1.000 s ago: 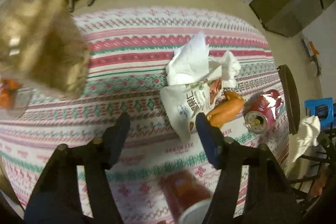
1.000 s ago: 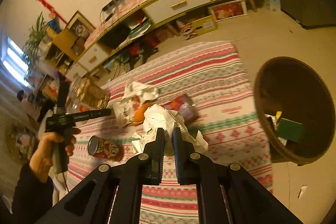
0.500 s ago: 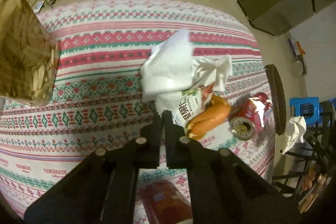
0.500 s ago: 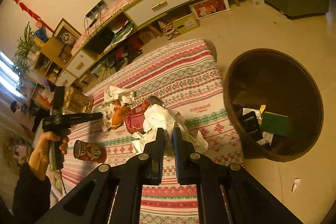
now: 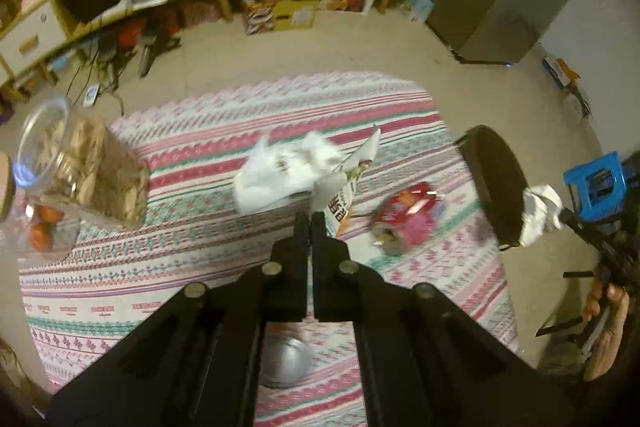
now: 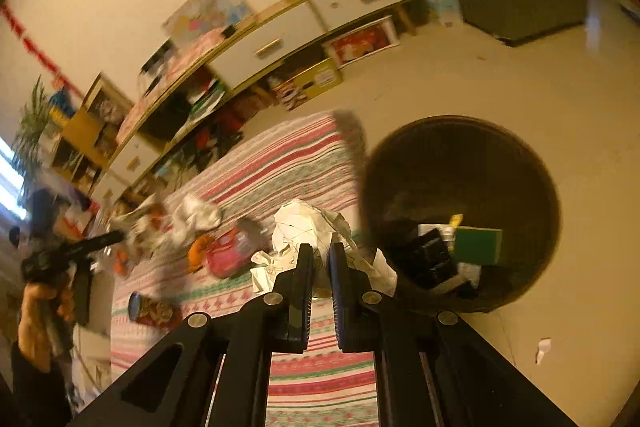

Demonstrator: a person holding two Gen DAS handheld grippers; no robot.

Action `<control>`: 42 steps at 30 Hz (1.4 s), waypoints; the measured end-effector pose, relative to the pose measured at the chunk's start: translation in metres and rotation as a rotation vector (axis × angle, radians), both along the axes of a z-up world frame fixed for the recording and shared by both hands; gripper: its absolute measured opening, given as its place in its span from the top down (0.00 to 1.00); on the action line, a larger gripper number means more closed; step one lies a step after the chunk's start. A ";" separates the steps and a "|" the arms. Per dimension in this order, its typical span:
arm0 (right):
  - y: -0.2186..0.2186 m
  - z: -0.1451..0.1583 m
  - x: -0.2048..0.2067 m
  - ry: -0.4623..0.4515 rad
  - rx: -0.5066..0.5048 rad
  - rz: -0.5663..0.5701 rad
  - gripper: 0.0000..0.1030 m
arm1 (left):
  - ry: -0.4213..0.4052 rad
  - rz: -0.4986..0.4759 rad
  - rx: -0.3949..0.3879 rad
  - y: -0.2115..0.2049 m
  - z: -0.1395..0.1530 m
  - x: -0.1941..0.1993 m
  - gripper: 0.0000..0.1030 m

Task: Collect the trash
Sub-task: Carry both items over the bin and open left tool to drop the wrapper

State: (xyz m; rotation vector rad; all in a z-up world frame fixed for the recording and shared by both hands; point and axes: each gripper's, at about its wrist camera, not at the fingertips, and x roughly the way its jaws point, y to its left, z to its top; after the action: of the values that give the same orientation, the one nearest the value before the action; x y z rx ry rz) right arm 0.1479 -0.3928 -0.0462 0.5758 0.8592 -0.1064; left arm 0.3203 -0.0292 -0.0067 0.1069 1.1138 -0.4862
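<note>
Left wrist view shows the left gripper (image 5: pixel 310 217) with its jaws pinched together on the corner of a white snack wrapper (image 5: pixel 340 201), which hangs from the tips above the striped tablecloth (image 5: pixel 200 247); the wrapper is crinkled, white with black printed characters too blurred to read, and a green and red patch near its upper edge. Just behind it lies a crumpled white tissue (image 5: pixel 280 175) on the cloth. To the right of the wrapper a crushed red can (image 5: pixel 408 223) lies on its side, its label smeared by motion blur. Near the lower edge of the cloth, partly hidden by the gripper's body, the metal end of another can (image 5: pixel 286 367) shows. A clear jar of pale chips (image 5: pixel 80 171) stands at the left edge of the table. Beyond the right edge of the table the rim of a dark round bin (image 5: pixel 496 187) is seen edge-on. Right wrist view shows the right gripper (image 6: pixel 319 255) with its jaws narrow, clamped on a ball of crumpled white paper (image 6: pixel 316 227) with thin dark lines on it, held over the table edge just beside the bin (image 6: pixel 520 167), whose bottom holds a green box and dark packets. On the cloth lie an orange sausage-like packet (image 6: pixel 198 251), the red can (image 6: pixel 228 251) and a brown patterned can (image 6: pixel 154 309), its print unreadable.
</note>
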 end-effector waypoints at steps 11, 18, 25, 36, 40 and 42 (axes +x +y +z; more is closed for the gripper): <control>-0.088 -0.014 -0.041 0.016 0.034 -0.225 0.91 | -0.078 -0.231 0.033 -0.149 0.019 -0.054 0.99; -0.116 -0.032 -0.053 0.003 0.112 -0.273 0.91 | -0.077 -0.303 0.076 -0.235 -0.014 -0.068 0.99; -0.130 -0.046 -0.061 0.021 0.144 -0.304 0.91 | -0.062 -0.267 0.063 -0.286 -0.046 -0.068 0.98; -0.132 -0.054 -0.064 0.046 0.140 -0.331 0.91 | -0.092 -0.228 0.095 -0.302 -0.061 -0.074 0.37; -0.131 -0.054 -0.063 0.047 0.136 -0.332 0.91 | -0.171 -0.209 0.100 -0.291 -0.049 -0.081 0.23; -0.128 -0.053 -0.061 0.048 0.128 -0.332 0.91 | -0.171 -0.204 0.088 -0.285 -0.046 -0.081 0.23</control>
State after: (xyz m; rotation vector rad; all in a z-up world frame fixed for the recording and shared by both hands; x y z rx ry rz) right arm 0.0872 -0.5208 -0.0995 0.8359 0.8151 -0.3700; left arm 0.2389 -0.3145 -0.0526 0.3360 0.9611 -0.5982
